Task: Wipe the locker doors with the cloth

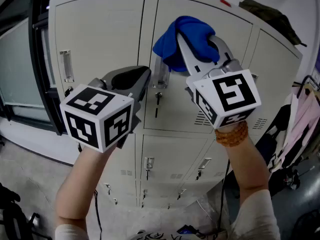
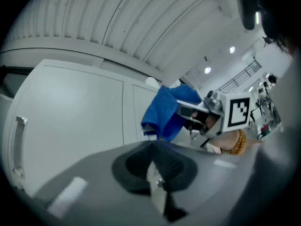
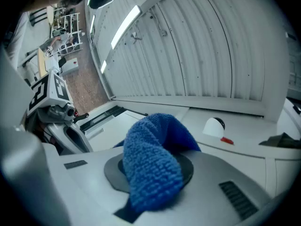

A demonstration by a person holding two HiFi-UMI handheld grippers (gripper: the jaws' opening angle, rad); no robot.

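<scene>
Odds and ends around the lockers [image 1: 100, 39]
A dark olive bundle [image 1: 272, 15] lies on top at the right, with a small white dome [image 3: 214, 126] and red tab [image 3: 226, 140] up there too. Pink clothing [image 1: 304, 119] hangs far right; a window [image 1: 17, 59] stands left, above grey floor [image 1: 30, 169].

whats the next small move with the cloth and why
Probably ease the right hand-held gripper forward until the blue cloth presses flat on the upper middle locker door, then begin a stroke. Its jaws are shut on the cloth, held up before that door, and firm contact is not evident.
</scene>
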